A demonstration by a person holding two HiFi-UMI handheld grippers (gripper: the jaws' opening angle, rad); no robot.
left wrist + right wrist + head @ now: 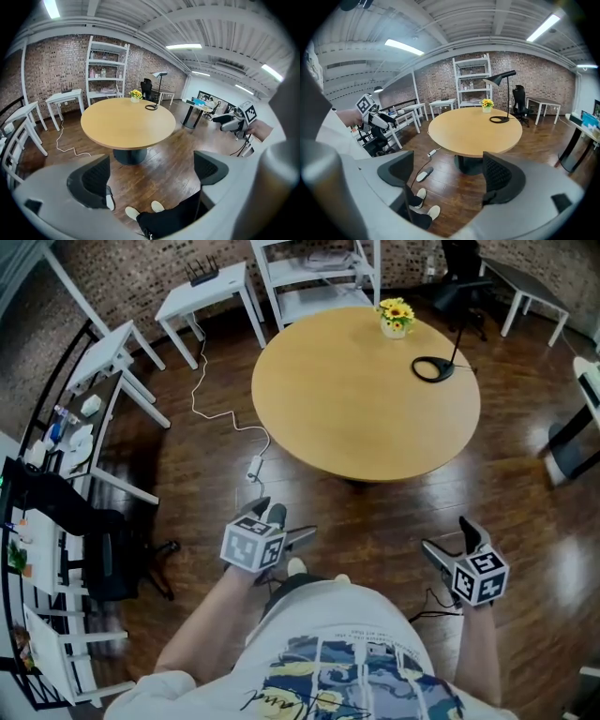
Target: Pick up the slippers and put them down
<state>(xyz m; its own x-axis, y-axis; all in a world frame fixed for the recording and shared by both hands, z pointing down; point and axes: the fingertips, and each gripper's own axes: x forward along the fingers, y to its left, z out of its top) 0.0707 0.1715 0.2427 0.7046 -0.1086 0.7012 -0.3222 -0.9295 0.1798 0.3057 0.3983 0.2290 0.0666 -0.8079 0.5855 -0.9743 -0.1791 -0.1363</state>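
Note:
One dark slipper (424,174) with a pale insole lies on the wooden floor by my feet, in front of the round table (473,129). In the head view this slipper (276,514) shows just past my left gripper (286,521). In the left gripper view only the slipper's end (108,201) peeks from behind the left jaw. No second slipper is in sight. My left gripper (150,176) is held up off the floor, open and empty. My right gripper (447,173) is also raised, open, with nothing between its jaws. It hangs at the right (445,535) of the head view.
The table carries a flower pot (395,318) and a black lamp base (432,368). A white power strip (255,468) and its cable lie on the floor left of the table. Desks, a white shelf unit (319,277) and chairs line the room's edges.

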